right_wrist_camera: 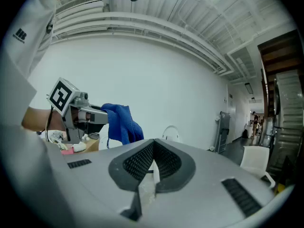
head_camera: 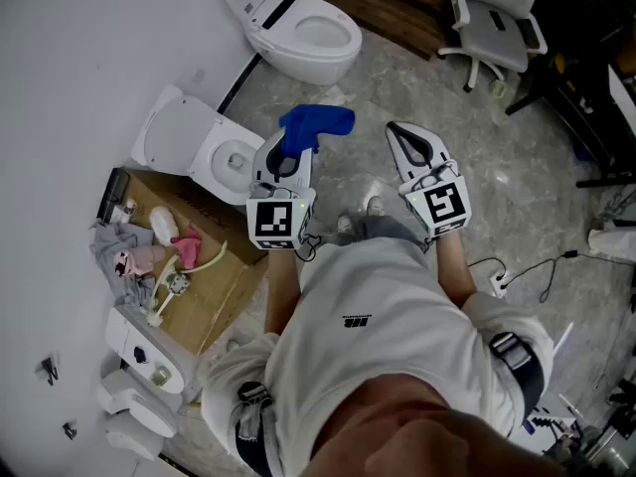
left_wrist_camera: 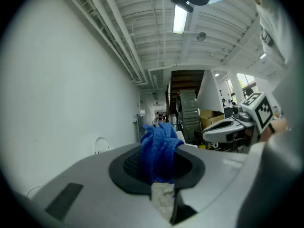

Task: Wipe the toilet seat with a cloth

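A blue cloth point(head_camera: 316, 125) hangs from my left gripper point(head_camera: 282, 166), whose jaws are shut on it; in the left gripper view the blue cloth point(left_wrist_camera: 160, 148) bunches up between the black pads. My right gripper point(head_camera: 412, 147) is held to the right of it, jaws shut and empty, its pads point(right_wrist_camera: 164, 161) meeting with nothing between. A white toilet point(head_camera: 303, 30) with its seat down stands ahead. A second white toilet point(head_camera: 211, 150) with the lid up sits at my left, just below the left gripper.
A cardboard box point(head_camera: 189, 266) with rags and toys lies at the left by the white wall. An office chair point(head_camera: 495, 23) and a dark stand point(head_camera: 586, 87) are at the right. Cables point(head_camera: 527, 271) trail on the marble floor.
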Demonstrator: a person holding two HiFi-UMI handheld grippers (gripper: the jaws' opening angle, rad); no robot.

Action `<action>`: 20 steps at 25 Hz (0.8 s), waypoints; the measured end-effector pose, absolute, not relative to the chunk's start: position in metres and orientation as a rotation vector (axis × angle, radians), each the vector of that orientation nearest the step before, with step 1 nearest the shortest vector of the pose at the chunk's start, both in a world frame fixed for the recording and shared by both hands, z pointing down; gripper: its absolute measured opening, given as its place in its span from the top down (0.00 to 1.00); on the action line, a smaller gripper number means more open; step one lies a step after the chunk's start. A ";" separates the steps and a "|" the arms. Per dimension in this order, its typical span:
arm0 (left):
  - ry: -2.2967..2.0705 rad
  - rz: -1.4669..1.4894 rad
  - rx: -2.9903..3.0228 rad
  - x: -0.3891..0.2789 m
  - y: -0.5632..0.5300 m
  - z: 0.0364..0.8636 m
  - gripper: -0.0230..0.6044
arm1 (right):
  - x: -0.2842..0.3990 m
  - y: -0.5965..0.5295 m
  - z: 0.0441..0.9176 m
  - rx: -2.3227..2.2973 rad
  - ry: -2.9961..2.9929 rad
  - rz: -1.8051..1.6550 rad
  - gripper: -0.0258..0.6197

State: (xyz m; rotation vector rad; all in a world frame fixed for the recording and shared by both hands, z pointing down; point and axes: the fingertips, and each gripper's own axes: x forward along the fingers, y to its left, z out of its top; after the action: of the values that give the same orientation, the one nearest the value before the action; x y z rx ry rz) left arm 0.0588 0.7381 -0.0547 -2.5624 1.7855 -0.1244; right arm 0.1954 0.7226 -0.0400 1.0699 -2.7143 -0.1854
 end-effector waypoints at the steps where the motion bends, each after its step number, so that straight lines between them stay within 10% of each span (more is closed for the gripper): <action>1: 1.781 -0.124 -2.563 0.055 0.739 -0.053 0.84 | 0.192 0.723 -0.040 1.088 -2.724 -0.187 0.97; 20: 1.778 -0.105 -2.611 0.011 0.693 -0.026 0.84 | 0.143 0.679 -0.026 1.101 -2.720 -0.165 0.97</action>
State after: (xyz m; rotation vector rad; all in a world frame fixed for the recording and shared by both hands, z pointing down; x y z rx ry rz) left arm 0.0111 0.6927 -0.0263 -2.6108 1.7778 -0.1052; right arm 0.1428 0.6793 -0.0262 1.1011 -2.7196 -0.1646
